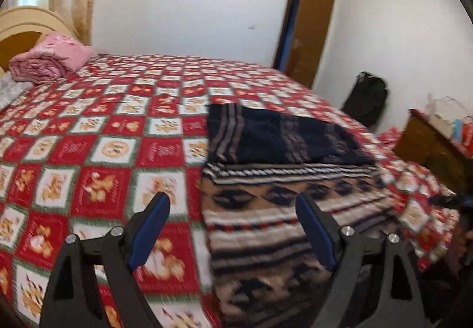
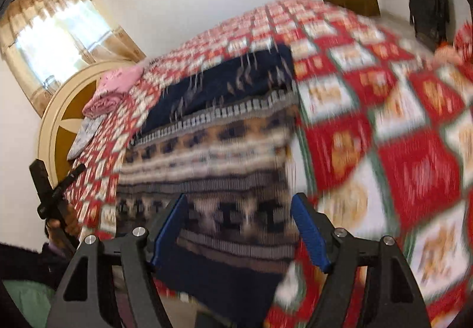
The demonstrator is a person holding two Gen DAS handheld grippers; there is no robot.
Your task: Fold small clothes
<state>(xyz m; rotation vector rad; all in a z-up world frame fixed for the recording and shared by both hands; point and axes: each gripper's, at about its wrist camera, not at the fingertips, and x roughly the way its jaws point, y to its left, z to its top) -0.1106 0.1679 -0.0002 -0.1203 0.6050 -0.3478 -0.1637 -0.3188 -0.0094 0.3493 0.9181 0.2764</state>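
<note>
A patterned knit garment (image 1: 283,209), tan, white and navy with a dark navy upper part, lies flat on the red checked bedspread (image 1: 88,150). My left gripper (image 1: 233,227) is open and empty, hovering above its near left edge. In the right wrist view the same garment (image 2: 212,144) lies ahead, blurred by motion. My right gripper (image 2: 239,224) is open and empty, just above the garment's near end. The left gripper (image 2: 50,189) shows in a hand at the left edge of the right wrist view.
A pink folded blanket (image 1: 50,59) sits by the headboard (image 1: 23,29) at the far left. A brown door (image 1: 307,29) and a black bag (image 1: 366,97) stand beyond the bed. A wooden cabinet (image 1: 434,144) is at the right.
</note>
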